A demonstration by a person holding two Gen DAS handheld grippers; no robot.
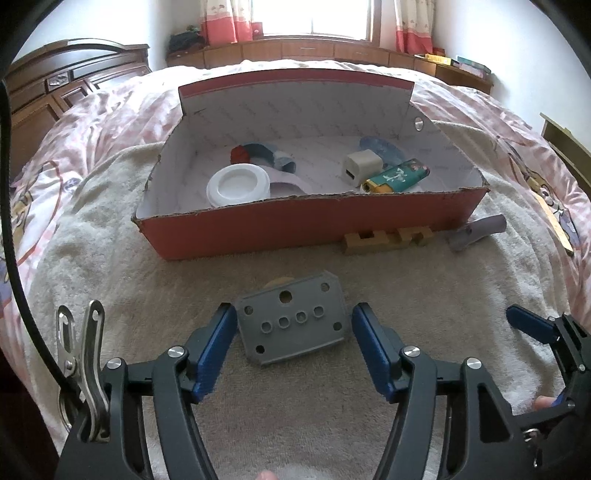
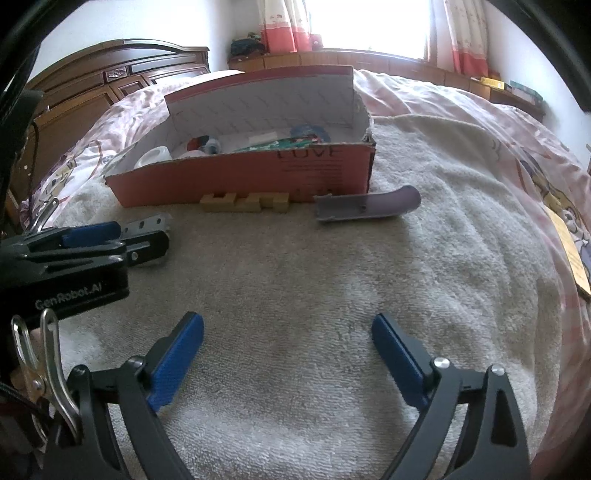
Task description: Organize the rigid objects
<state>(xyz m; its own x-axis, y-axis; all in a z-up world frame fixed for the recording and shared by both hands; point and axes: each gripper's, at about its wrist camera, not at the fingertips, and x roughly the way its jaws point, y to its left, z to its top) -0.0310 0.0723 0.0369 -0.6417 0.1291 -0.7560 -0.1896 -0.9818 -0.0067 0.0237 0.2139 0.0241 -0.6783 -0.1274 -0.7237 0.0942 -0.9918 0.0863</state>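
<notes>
A slip is judged likely if the grey perforated plate [image 1: 293, 319], lying flat on the towel-covered bed [image 1: 332, 424] in front of the red cardboard box [image 1: 295, 221], is pinched only at its thin edges. It is flanked, untouched, by the left tongs [image 1: 293, 330], held apart. The right tongs [image 2: 288, 354] are held wide apart over bare towel, nothing between them.

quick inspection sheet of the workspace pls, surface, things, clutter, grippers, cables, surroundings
surface: beige towel over a pink bedspread
job's things: grey plate, wooden block and grey tube on the towel; white lid, white cube and green box inside the red box
clutter: nothing seen
grippers: left gripper open around the plate, pads clear; right gripper open, empty
cables: black cable at left edge
surroundings: headboard, window, curtains
</notes>
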